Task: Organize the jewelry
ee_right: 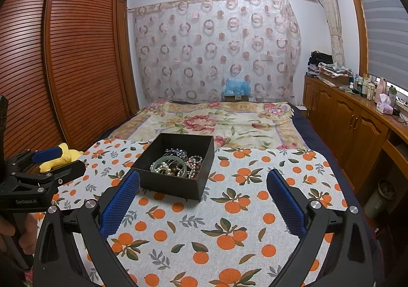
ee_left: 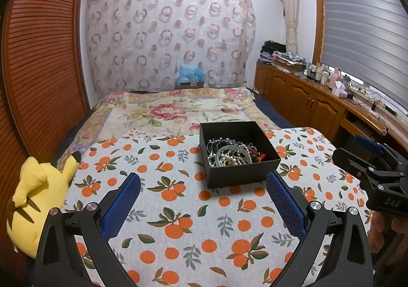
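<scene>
All the jewelry lies heaped in the black box on the desk, fitting either start or finish, with left tool and right tool both spread, empty.

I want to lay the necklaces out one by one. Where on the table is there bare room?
The orange-print tablecloth is bare right of the black box and in front of it, between both tools. The box itself is crowded with tangled jewelry. The left edge is tighter, by the yellow plush toy.
</scene>
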A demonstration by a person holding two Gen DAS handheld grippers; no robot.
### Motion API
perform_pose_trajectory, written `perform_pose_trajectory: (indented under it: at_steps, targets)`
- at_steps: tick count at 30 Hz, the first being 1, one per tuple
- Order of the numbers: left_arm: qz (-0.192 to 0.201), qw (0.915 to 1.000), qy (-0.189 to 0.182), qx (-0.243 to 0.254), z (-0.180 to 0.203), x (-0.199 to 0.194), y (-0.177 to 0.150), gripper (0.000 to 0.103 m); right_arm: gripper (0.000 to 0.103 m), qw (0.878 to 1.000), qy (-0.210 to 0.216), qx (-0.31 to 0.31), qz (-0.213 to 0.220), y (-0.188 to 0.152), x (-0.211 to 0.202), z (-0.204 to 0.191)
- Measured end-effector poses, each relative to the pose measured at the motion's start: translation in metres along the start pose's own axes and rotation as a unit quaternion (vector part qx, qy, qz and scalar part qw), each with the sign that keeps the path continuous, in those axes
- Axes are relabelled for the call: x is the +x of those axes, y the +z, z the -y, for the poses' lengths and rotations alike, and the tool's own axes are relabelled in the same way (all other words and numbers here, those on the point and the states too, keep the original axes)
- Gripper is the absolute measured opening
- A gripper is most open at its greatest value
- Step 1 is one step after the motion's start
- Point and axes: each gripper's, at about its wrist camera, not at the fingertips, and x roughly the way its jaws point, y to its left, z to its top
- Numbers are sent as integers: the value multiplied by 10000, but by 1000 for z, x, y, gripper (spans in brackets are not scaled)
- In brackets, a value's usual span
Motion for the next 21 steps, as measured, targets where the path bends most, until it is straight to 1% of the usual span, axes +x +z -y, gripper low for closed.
perform_pose_trajectory:
  at_steps: [21]
  targets:
    - [17, 10000, 11, 5, 0, 0, -1, 95, 100, 10000, 6, 7, 5, 0, 0, 0]
